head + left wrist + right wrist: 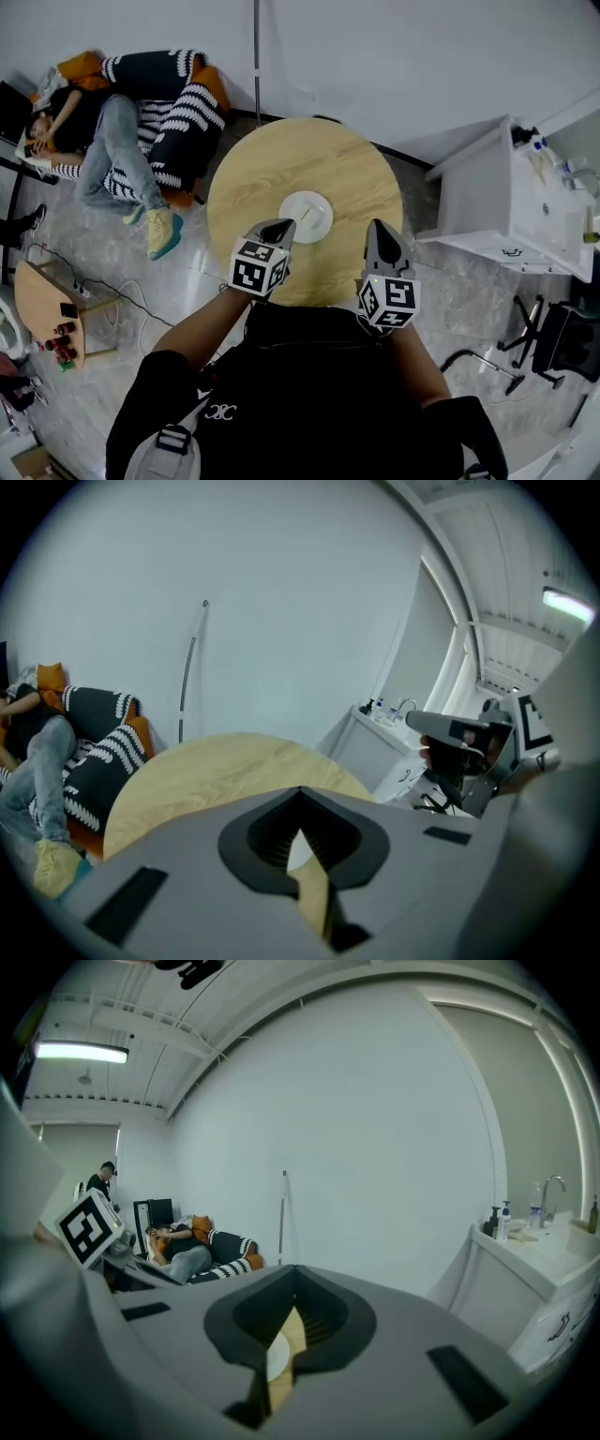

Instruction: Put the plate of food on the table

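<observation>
A white plate with something pale on it lies near the middle of the round wooden table. My left gripper hovers over the table's near edge, just left of the plate, shut and holding nothing. My right gripper hangs to the plate's right, also shut and holding nothing. In the left gripper view the left gripper shows a sliver of plate and table through the slit between its jaws. The right gripper view shows the right gripper with the plate behind the slit.
A person lies on a striped sofa at the back left. A white sink cabinet stands to the right of the table. A small wooden side table with cans and floor cables is at the left. A chair base stands at the right.
</observation>
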A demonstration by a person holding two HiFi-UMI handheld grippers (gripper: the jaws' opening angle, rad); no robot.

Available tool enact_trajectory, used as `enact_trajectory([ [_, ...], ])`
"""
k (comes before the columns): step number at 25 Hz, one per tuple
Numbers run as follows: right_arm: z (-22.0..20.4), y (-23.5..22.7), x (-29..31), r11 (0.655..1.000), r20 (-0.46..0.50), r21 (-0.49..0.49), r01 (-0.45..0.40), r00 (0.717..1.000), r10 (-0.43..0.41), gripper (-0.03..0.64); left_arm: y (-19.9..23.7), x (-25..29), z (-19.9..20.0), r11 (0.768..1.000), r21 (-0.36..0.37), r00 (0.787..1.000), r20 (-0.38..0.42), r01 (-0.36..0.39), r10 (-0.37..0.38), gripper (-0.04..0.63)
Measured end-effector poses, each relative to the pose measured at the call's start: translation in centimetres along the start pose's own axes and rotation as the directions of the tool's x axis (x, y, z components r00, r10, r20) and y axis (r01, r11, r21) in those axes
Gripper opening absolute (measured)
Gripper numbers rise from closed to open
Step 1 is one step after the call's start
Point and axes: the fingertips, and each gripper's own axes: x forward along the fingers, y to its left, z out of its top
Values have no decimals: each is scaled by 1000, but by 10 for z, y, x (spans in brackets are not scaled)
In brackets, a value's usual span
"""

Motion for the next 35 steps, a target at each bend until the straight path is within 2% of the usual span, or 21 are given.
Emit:
enact_trajectory([
  [3, 4, 9, 5, 1000, 7, -7, -27, 1000, 27, 8, 0, -17, 20, 1000, 3, 997, 77, -11, 10, 6],
  [6, 7, 17, 8, 998, 16, -11, -54, 998, 54, 7, -2, -31, 37, 999, 37, 989, 149, -25, 19, 7],
  [10, 9, 23, 9, 996, 20, -23, -83, 996, 84, 7, -3, -40, 47, 998, 55, 981, 193, -35, 24, 6],
  [17, 8, 26, 9, 996, 12, -23, -91, 996, 92, 6, 1, -41, 47, 996, 67, 980, 195, -53, 39, 6],
  [26, 6, 18, 6, 998, 11, -17, -53, 998, 54, 7, 2, -41, 44, 997, 70, 982, 187, -42, 28, 8],
  [32, 5, 19, 5, 999, 9, -17, -51, 999, 51, 6, 4, -42, 42, 1000, 12, 984, 177, -16, 14, 8],
  [35, 4, 17, 4, 999, 10, -14, -46, 999, 46, 6, 6, -42, 41, 1000, 12, 984, 175, -21, 18, 8],
])
